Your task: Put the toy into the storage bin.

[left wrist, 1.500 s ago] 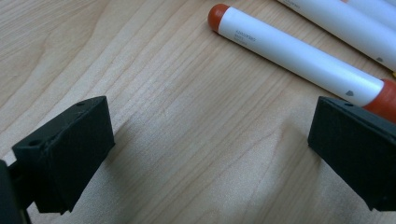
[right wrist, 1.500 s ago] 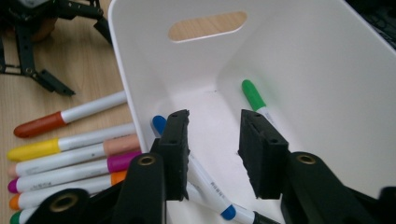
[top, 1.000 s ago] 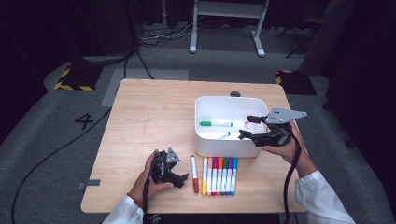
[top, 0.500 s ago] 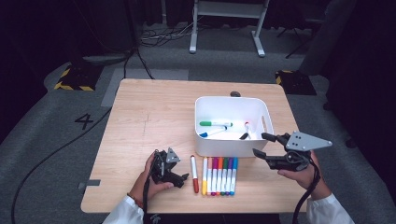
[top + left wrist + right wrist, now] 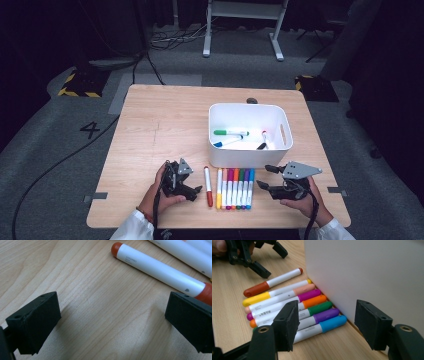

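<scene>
Wooden tabletop (image 5: 165,125): we counted four markers inside the white bin (image 5: 285,135), centre-right. Eight markers (image 5: 235,188) remained rowed below it, lower centre. Right gripper (image 5: 265,176) and left gripper (image 5: 196,189) were open, empty.

One white bin (image 5: 248,161) stands on the desk (image 5: 165,125). Four markers lie inside it: green (image 5: 231,132), blue (image 5: 227,141), red (image 5: 264,137) and black (image 5: 261,146). Eight markers (image 5: 235,188) lie on the desk in front of it. Two claws are present: left (image 5: 192,192), right (image 5: 264,176).
</scene>
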`<state>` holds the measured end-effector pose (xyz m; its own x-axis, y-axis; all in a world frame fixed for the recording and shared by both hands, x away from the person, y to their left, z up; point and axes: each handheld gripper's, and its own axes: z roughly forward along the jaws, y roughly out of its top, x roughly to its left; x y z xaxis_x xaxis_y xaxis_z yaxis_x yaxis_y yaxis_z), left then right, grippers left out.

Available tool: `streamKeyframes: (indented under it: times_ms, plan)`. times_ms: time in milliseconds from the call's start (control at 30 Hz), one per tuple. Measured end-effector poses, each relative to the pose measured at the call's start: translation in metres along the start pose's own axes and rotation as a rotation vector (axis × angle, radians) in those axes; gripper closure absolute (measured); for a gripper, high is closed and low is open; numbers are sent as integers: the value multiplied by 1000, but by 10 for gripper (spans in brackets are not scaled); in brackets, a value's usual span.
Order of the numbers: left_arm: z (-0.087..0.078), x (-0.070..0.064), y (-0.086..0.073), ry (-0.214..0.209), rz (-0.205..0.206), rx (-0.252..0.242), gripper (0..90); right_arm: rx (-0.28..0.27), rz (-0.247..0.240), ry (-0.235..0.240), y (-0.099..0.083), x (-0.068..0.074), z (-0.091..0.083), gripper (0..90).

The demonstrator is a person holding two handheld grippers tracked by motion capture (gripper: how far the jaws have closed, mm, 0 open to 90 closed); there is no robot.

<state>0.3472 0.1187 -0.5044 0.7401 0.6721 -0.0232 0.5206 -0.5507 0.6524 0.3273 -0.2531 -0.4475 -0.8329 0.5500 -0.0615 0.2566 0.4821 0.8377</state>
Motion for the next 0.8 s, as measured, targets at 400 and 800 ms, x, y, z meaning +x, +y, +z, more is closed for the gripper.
streamKeyframes:
  times_ms: [400,800]
  plan:
    - [0,0,0,0,0,2,2,59,33,-6,-15,5,35,370]
    - [0,0,0,-1,-1,1,1,106,79,-45,-23,-4,43,399]
